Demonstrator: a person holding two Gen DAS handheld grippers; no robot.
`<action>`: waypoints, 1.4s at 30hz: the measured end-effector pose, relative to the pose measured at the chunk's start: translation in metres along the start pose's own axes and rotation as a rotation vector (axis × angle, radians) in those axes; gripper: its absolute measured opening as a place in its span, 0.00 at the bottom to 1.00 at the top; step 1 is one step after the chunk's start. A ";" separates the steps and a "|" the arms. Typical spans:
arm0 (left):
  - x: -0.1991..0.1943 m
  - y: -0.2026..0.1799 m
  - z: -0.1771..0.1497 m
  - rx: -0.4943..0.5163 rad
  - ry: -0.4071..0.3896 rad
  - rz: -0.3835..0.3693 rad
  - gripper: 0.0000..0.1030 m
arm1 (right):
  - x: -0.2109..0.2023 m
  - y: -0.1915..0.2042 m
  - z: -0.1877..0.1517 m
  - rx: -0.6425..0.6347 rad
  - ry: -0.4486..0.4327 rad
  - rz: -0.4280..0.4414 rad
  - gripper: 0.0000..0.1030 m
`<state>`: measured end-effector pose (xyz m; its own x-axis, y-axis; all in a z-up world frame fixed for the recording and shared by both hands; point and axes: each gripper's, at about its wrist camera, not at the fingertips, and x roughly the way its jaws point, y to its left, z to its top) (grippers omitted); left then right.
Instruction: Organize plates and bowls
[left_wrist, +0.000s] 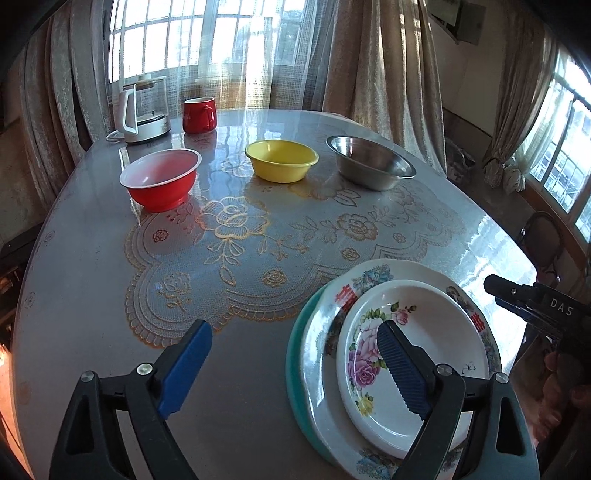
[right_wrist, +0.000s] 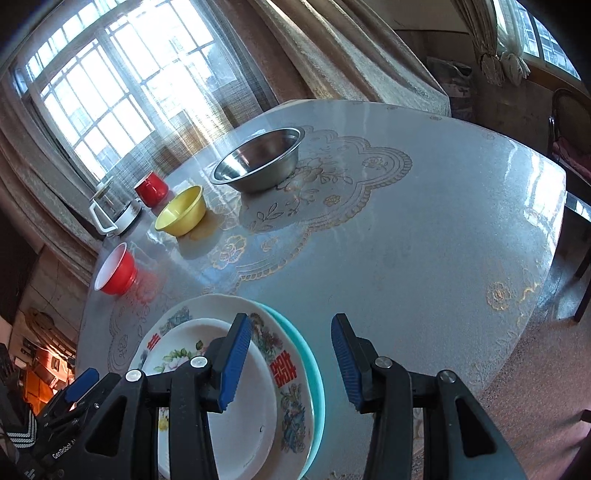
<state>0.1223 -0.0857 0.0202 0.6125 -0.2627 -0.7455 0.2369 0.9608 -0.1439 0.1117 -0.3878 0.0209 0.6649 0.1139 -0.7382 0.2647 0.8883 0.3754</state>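
A stack of three plates is seen at the near edge of the round table (left_wrist: 92, 314): a small floral plate (left_wrist: 417, 384) lies on a larger floral plate (left_wrist: 325, 325) with red characters, which in turn rests on a teal plate (left_wrist: 293, 369). Across the table, well apart from the stack, three bowls are set in a row: a red bowl (left_wrist: 161, 181), a yellow bowl (left_wrist: 281, 160) and a steel bowl (left_wrist: 370, 161). The left gripper (left_wrist: 291, 362) is held with its jaws spread wide, nothing between them; one blue pad (left_wrist: 400, 365) hangs over the small plate, the other over bare table. The right gripper (right_wrist: 291, 363) is held partly open and empty, one pad (right_wrist: 234, 363) over the stack, the other beside it. Behind the bowls a red mug (left_wrist: 198, 114) and a kettle (left_wrist: 142, 110) are placed near the curtained window.
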 end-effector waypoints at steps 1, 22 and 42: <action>0.002 0.003 0.002 -0.006 0.003 0.006 0.89 | 0.003 -0.001 0.005 0.002 0.003 -0.003 0.45; 0.059 0.017 0.077 -0.028 0.051 0.034 0.89 | 0.094 -0.007 0.125 -0.032 0.054 0.006 0.56; 0.116 -0.026 0.148 0.056 0.075 -0.041 0.89 | 0.188 -0.041 0.184 0.240 0.085 0.181 0.48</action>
<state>0.2988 -0.1542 0.0340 0.5435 -0.2926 -0.7868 0.3036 0.9423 -0.1407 0.3541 -0.4850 -0.0307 0.6581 0.3062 -0.6879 0.3116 0.7209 0.6191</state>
